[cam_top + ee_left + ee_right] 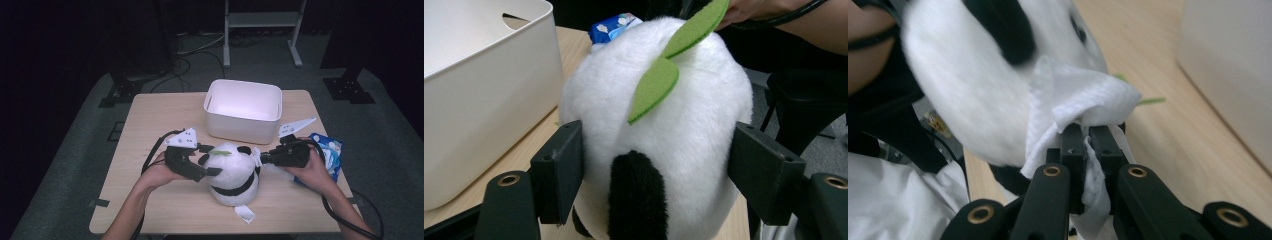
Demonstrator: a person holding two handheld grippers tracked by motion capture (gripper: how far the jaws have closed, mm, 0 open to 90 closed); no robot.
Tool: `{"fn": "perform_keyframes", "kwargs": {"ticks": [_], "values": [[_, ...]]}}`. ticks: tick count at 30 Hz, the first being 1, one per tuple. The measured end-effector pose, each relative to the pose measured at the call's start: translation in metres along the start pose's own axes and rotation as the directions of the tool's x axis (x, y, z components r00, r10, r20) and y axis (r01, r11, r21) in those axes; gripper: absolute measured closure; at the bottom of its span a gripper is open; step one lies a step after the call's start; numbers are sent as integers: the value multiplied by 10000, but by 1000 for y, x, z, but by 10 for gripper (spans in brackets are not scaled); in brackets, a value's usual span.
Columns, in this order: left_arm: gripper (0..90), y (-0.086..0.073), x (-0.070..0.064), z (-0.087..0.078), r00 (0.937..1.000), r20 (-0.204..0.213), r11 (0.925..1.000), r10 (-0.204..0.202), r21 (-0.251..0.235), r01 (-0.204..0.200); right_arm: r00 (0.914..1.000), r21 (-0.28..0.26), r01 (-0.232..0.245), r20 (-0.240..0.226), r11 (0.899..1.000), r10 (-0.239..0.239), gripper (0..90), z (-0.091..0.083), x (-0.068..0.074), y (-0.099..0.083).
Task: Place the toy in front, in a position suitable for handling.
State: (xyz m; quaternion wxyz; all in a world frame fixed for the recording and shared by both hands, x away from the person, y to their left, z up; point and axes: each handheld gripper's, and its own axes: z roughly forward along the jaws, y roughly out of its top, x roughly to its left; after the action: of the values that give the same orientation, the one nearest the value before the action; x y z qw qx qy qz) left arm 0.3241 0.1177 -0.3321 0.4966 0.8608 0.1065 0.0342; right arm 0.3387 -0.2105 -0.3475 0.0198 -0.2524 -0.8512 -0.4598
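A white and black panda plush [232, 175] with a green felt leaf [659, 85] on its head sits on the wooden table [150, 120], near the front. My left gripper [207, 167] clasps it from the left; in the left gripper view its two black jaws press on either side of the plush [664, 125]. My right gripper [262, 157] comes from the right, shut on a white wipe [1083, 100]. The wipe rests against the plush's [973, 90] white fur next to a black ear.
A white plastic bin [243, 107], seemingly with nothing in it, stands just behind the plush. A blue wipe packet [330, 152] lies under the right hand near the table's right edge. The plush's white tag [245, 214] sticks out toward the front edge.
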Motion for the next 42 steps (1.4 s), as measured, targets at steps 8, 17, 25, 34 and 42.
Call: {"fn": "perform_keyframes", "kwargs": {"ticks": [8, 17, 25, 34, 42], "values": [[262, 7, -1, 11, 10000, -11, 10000, -5, -37, 5, 9962, -230, 858, 172, 9960, -855, 864, -21, 21, 34], [260, 9, -1, 17, 10000, 56, 9999, 43, -101, -42, 9861, 390, 1655, 97, 9854, -1660, 863, -8, 43, 72], [256, 9, -1, 16, 10000, 66, 10000, 51, 32, -51, 9722, 1174, 2334, -75, 9653, -2342, 863, 20, 57, 94], [257, 5, 3, 15, 9997, 87, 9997, -227, -46, 227, 9746, 1212, 2236, -189, 9671, -2230, 861, 27, 52, 98], [258, 8, 7, 19, 9997, 76, 9997, -230, 58, 230, 9810, 860, 1928, 61, 9775, -1941, 858, 12, 41, 87]]}}
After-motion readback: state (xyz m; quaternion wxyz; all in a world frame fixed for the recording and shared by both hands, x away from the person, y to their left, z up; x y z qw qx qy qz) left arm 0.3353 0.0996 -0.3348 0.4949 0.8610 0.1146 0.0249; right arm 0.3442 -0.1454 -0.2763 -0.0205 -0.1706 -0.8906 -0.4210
